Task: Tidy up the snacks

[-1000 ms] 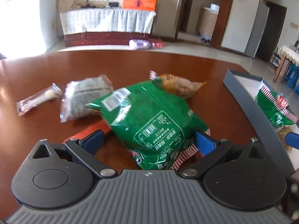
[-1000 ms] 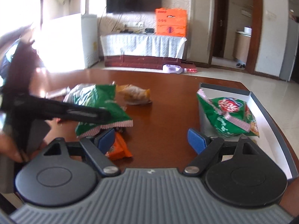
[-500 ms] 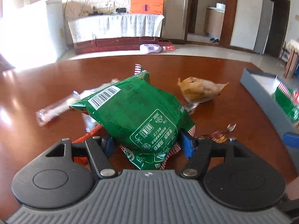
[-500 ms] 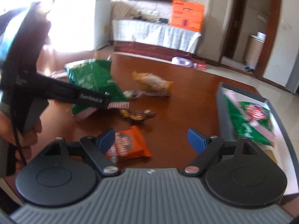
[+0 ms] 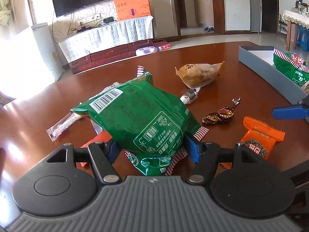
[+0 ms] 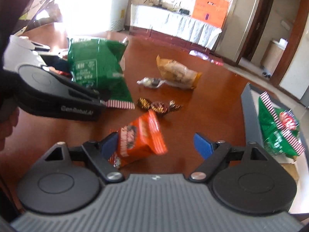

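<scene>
Green snack bag (image 5: 143, 119) is being held clenched between the fingers of the left gripper (image 5: 152, 149), lifted off the wooden table (image 5: 231, 73). Right gripper (image 6: 157, 145) is standing released, orange packet (image 6: 139, 139) touching its left finger. Advisable: carry the bag level toward the grey box (image 5: 270, 71) to the right, clearing its wall. Legible: a barcode on the bag; "GenRobot.AI" appears on the left gripper's body.

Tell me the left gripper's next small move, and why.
Probably carry the green bag right, toward the grey box. The left gripper is shut on the bag's bottom end, and a matching green bag lies in that box. The right gripper is open over the orange packet.
</scene>
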{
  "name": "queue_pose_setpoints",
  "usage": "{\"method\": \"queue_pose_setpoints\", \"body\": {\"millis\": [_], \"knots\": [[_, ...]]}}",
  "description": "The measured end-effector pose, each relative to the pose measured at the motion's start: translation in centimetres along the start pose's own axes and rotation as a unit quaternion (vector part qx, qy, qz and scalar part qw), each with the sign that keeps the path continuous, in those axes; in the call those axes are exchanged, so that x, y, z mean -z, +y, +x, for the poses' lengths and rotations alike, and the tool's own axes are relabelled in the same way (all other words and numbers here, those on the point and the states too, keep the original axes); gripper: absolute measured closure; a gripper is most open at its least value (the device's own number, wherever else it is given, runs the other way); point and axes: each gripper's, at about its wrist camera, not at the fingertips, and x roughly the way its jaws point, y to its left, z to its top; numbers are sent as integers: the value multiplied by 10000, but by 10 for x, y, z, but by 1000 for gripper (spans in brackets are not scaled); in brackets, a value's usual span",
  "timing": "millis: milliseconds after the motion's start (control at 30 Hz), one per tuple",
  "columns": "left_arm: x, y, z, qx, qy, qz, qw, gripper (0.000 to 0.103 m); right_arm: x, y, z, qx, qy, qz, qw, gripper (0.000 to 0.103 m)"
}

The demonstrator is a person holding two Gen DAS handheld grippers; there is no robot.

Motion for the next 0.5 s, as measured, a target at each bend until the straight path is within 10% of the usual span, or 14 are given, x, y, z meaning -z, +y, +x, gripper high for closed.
{"method": "queue_pose_setpoints", "body": {"millis": [100,200,267,500], "knots": [[1,0,0,1,7,-32,10000,30,-1,-4,0,-136,-2,135,9998,19],[1,0,1,-8,0,-17,10000,30,-1,-7,1,-427,5,319,9986,55],[1,-1,1,-5,1,-20,10000,30,-1,-8,1,-480,65,379,9981,62],[1,-1,1,-30,-13,-54,10000,30,-2,-6,-9,-595,-89,338,9976,64]]}}
